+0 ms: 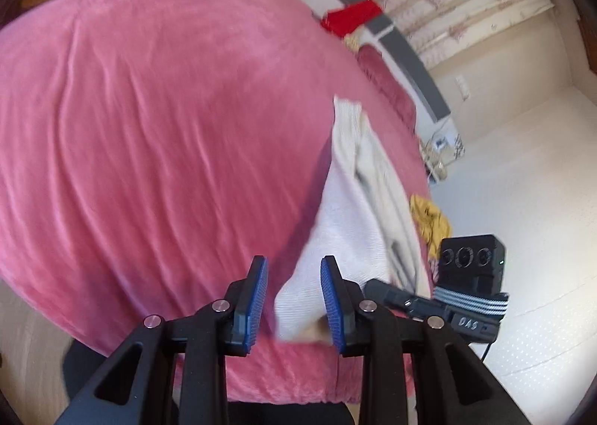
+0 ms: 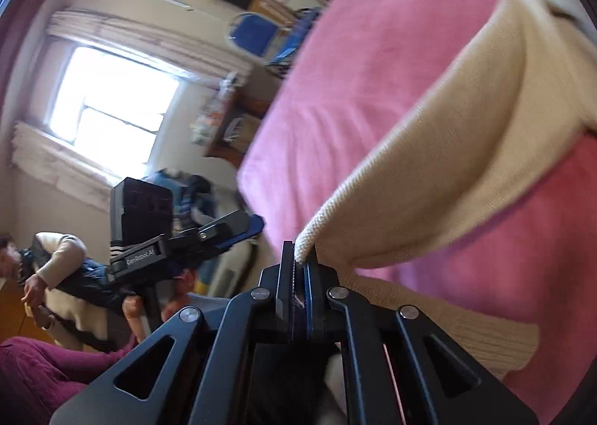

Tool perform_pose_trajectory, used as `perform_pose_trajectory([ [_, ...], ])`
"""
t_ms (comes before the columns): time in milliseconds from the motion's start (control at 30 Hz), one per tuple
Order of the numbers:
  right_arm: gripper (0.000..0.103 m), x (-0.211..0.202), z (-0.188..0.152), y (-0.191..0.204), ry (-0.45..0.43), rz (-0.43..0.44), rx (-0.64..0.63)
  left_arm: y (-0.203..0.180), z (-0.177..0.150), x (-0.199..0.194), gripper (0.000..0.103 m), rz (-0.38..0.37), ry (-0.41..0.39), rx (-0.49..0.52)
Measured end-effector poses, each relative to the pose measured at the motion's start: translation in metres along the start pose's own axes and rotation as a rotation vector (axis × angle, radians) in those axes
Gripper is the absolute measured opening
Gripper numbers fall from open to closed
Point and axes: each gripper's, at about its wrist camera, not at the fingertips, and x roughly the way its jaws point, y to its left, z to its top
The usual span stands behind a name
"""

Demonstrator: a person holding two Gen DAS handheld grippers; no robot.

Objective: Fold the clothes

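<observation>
A cream knit sweater [image 1: 358, 201] lies partly lifted off the pink bedspread [image 1: 149, 126], near the bed's right edge. My right gripper [image 2: 301, 261] is shut on the sweater's ribbed edge [image 2: 306, 238], and the cloth [image 2: 447, 149] stretches away from it over the bed. In the left wrist view the right gripper [image 1: 377, 288] shows low on the right, at the sweater's near corner. My left gripper [image 1: 293, 303] stands open; that corner hangs just behind its right pad [image 1: 332, 305], and the pads do not press on it. In the right wrist view the left gripper [image 2: 250, 229] is off to the left.
A yellow garment [image 1: 429, 216] lies at the bed's right edge and a red cloth [image 1: 350, 16] hangs on the grey headboard [image 1: 403, 48]. White floor [image 1: 522, 182] is beyond. A window [image 2: 112, 96], shelves [image 2: 231, 119] and a blue chair [image 2: 257, 29] stand past the bed.
</observation>
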Motion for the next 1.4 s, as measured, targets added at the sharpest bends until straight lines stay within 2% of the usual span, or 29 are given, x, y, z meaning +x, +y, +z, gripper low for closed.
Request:
perform_pose_trajectory([
  [167,0.003,0.077,0.022,0.059,-0.005,0.103,-0.046,0.033,0.029,-0.070,0.030,0.037,-0.168,-0.038],
  [333,0.003,0.125,0.055,0.077,0.027,0.095,-0.046,0.071,0.052,-0.102,0.031,0.094,-0.234,-0.096],
  [433,0.008,0.152,0.064,0.064,0.101,0.035,-0.008,0.090,0.060,-0.099,0.031,0.106,-0.218,-0.125],
  [500,0.020,0.175,0.054,0.052,0.199,-0.065,-0.028,0.098,0.063,-0.090,0.031,0.114,-0.189,-0.126],
  [533,0.024,0.187,0.047,0.049,0.247,-0.124,-0.059,0.099,0.064,-0.084,0.031,0.122,-0.175,-0.115],
  [600,0.040,0.195,0.034,0.050,0.258,-0.338,-0.188,0.099,0.060,-0.072,0.031,0.140,-0.143,-0.078],
  [633,0.043,0.192,0.031,0.052,0.226,-0.423,-0.240,0.098,0.058,-0.066,0.031,0.149,-0.129,-0.059],
  [667,0.050,0.181,0.028,0.049,0.198,-0.436,-0.244,0.094,0.055,-0.058,0.031,0.154,-0.117,-0.036],
  [700,0.057,0.166,0.024,0.045,0.175,-0.410,-0.221,0.091,0.051,-0.050,0.032,0.156,-0.100,-0.007],
  [767,0.066,0.132,0.016,0.034,0.118,-0.385,-0.165,0.086,0.044,-0.030,0.032,0.176,-0.054,0.040],
  [800,0.068,0.115,0.010,0.027,0.095,-0.382,-0.137,0.084,0.041,-0.020,0.032,0.190,-0.034,0.068],
  [900,0.068,0.069,-0.017,0.004,0.048,-0.384,-0.045,0.073,0.033,0.007,0.032,0.202,0.026,0.150],
  [1067,0.068,0.000,-0.082,-0.034,-0.012,-0.482,0.111,0.046,0.025,0.038,0.033,0.306,0.091,0.337],
  [1200,0.068,-0.035,-0.125,-0.056,-0.056,-0.532,0.225,0.038,0.025,0.062,0.034,0.331,0.172,0.386],
  [1333,0.068,-0.050,-0.147,-0.069,-0.111,-0.531,0.320,0.043,0.025,0.093,0.034,0.487,0.230,0.425],
  [1400,0.068,-0.055,-0.149,-0.073,-0.124,-0.526,0.349,0.050,0.026,0.104,0.034,0.521,0.260,0.397],
])
